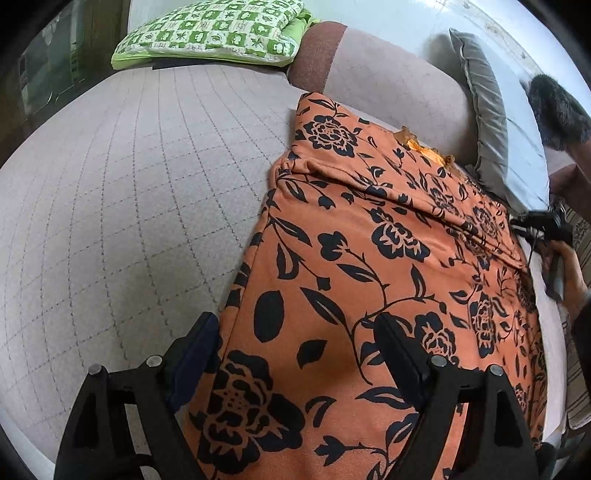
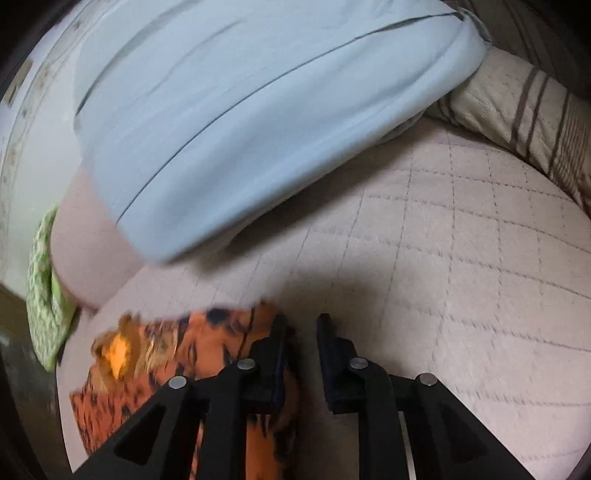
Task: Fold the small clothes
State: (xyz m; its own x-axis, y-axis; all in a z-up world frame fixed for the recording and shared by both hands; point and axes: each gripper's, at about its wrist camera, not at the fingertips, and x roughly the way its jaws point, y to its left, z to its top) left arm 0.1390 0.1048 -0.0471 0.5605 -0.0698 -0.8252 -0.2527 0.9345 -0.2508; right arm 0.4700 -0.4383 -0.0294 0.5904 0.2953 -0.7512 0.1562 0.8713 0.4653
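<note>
An orange garment with a black flower print (image 1: 354, 280) lies spread on the quilted bed cover (image 1: 140, 206), its far part folded over. My left gripper (image 1: 295, 328) is open and hovers over the garment's near left edge, holding nothing. The right gripper shows at the far right of the left wrist view (image 1: 550, 229), held by a hand at the garment's far edge. In the right wrist view, which is blurred, my right gripper (image 2: 301, 325) has its jaws slightly apart with nothing between them. The garment (image 2: 207, 343) lies just left of its left finger.
A green checked pillow (image 1: 214, 33) lies at the far end of the bed. A pale blue pillow (image 2: 236, 110) and a striped beige cushion (image 2: 517, 110) lie beside the right gripper. A rolled pinkish bolster (image 1: 388, 85) lies behind the garment.
</note>
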